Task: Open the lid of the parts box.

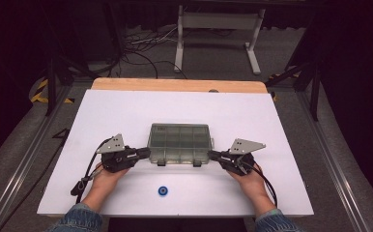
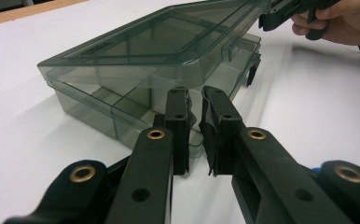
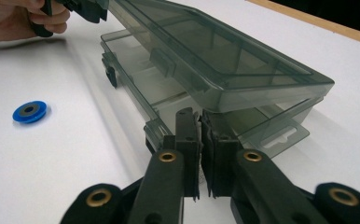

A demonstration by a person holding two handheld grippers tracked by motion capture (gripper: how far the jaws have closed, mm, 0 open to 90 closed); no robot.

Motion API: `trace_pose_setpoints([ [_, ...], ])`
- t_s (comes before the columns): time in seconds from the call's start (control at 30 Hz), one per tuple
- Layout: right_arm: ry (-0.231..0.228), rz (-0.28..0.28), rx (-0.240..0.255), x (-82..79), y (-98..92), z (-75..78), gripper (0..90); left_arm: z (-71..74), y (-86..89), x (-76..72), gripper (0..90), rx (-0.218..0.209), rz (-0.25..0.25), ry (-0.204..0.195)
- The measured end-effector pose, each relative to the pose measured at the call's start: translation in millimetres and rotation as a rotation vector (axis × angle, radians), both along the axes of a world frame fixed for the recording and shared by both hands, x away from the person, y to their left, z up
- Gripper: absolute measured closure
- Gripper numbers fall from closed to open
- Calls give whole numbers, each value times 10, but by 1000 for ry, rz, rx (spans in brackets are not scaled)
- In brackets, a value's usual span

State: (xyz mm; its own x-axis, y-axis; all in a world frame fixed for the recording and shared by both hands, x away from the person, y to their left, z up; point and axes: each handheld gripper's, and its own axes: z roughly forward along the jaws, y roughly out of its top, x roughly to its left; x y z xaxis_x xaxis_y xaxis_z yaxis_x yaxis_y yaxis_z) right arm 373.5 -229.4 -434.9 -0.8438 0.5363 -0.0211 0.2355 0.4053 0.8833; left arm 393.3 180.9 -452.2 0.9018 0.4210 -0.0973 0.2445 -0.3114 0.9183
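White tabletop (image 1: 126, 116) fills your workspace, with a wooden strip along its far edge and a dark floor with cables beyond. At the middle of it sits a smoky see-through compartment box (image 1: 179, 143), its lid (image 2: 169, 42) raised a little off the base (image 2: 103, 112) along the side nearest you, so a gap shows between the two.

Your left gripper (image 1: 143, 153) reaches in at the box's left near corner, and your right gripper (image 1: 212, 155) at its right near corner. Seen from the left gripper view, your left gripper (image 2: 196, 116) has its jaws drawn nearly together under the lid's corner, against the rim of the base; whether they pinch anything you cannot tell from here. From the right gripper view, your right gripper (image 3: 200, 123) looks much the same, jaws almost touching just below the lifted lid.

A small blue ring (image 1: 163, 191) lies on the table near you, between your forearms and well apart from the box.
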Motion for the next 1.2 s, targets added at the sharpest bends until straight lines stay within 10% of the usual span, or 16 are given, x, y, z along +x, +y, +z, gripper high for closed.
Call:
trace_pose_setpoints([
  [0.4,-62,-100,-99,-4,94,61,337,16,-8,13,806,-8,-2,-5],
  [0.67,-93,-121,-161,96,188,120,315,14,-31,13,801,-3,-7,-8],
  [1.2,-109,-126,-134,249,201,368,343,25,-108,-36,638,46,-60,-9],
])
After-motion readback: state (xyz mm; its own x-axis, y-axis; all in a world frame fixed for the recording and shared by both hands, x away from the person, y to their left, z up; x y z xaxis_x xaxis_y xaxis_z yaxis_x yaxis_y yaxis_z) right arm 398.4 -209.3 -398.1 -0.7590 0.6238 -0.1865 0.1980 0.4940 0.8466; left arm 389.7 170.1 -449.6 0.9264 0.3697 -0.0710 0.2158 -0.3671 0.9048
